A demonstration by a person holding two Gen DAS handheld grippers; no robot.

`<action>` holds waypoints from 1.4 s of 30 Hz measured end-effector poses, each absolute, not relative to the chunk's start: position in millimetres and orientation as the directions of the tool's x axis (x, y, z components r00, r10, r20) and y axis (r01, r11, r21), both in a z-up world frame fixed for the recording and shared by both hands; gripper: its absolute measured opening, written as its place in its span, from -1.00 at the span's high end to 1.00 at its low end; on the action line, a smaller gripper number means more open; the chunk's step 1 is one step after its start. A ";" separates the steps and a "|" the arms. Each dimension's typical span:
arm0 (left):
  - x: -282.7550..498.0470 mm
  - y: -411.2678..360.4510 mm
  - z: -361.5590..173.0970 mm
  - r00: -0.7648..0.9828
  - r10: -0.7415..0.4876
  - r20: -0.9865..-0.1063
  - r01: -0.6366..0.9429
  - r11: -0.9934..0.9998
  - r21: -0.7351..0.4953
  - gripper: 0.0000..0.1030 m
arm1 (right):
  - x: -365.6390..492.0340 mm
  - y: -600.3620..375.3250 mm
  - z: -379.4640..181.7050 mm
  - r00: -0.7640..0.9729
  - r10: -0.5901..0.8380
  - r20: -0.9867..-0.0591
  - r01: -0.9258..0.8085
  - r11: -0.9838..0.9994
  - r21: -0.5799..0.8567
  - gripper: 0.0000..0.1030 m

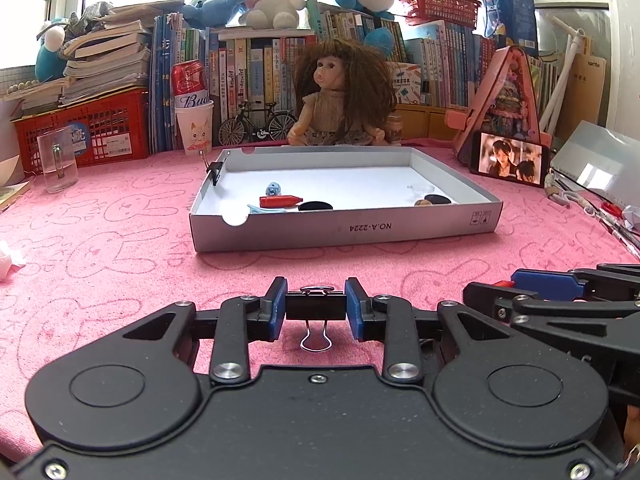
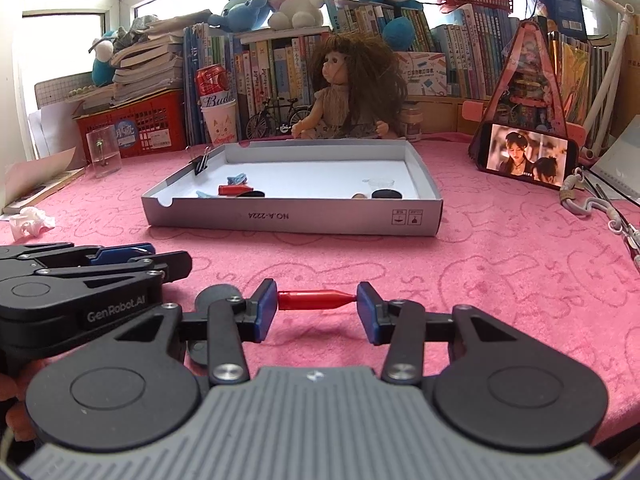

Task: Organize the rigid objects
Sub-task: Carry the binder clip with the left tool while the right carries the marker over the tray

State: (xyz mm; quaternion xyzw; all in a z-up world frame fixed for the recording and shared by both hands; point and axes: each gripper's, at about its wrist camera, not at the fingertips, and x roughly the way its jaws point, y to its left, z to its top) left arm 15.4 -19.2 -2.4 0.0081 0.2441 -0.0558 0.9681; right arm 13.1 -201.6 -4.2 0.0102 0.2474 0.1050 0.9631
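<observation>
A black binder clip (image 1: 316, 307) with thin wire handles sits on the pink cloth, one handle lying flat toward the camera. A small red crayon-shaped piece (image 2: 316, 299) lies on its side on the cloth, pointy end to the right. The grey box lid (image 1: 400, 227) holds another red piece (image 1: 279, 201), dark flat discs (image 1: 315, 206) and a clip (image 1: 215, 169) on its left wall.

The right gripper (image 2: 317, 307) grips a red crayon (image 2: 314, 299) end to end between its blue jaws, just above the pink counter (image 2: 500, 264). The left gripper (image 2: 120, 258) lies alongside. Beyond sits a grey tray (image 2: 296, 218) holding small objects.
</observation>
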 end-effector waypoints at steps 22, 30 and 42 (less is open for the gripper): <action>52.0 -0.9 25.5 0.892 -0.079 -0.446 0.054 0.996 -0.069 0.43 | 45.2 -226.8 12.0 0.887 0.157 -0.433 -0.126 0.987 0.099 0.04; 75.4 8.5 38.1 0.899 -0.072 -0.433 0.035 0.995 -0.093 0.43 | 62.7 -233.4 22.4 0.901 0.145 -0.409 -0.107 0.988 0.113 0.04; 111.5 19.7 44.9 0.893 -0.072 -0.445 0.015 0.991 -0.131 0.43 | 86.2 -236.5 28.7 0.903 0.147 -0.405 -0.098 0.985 0.140 0.04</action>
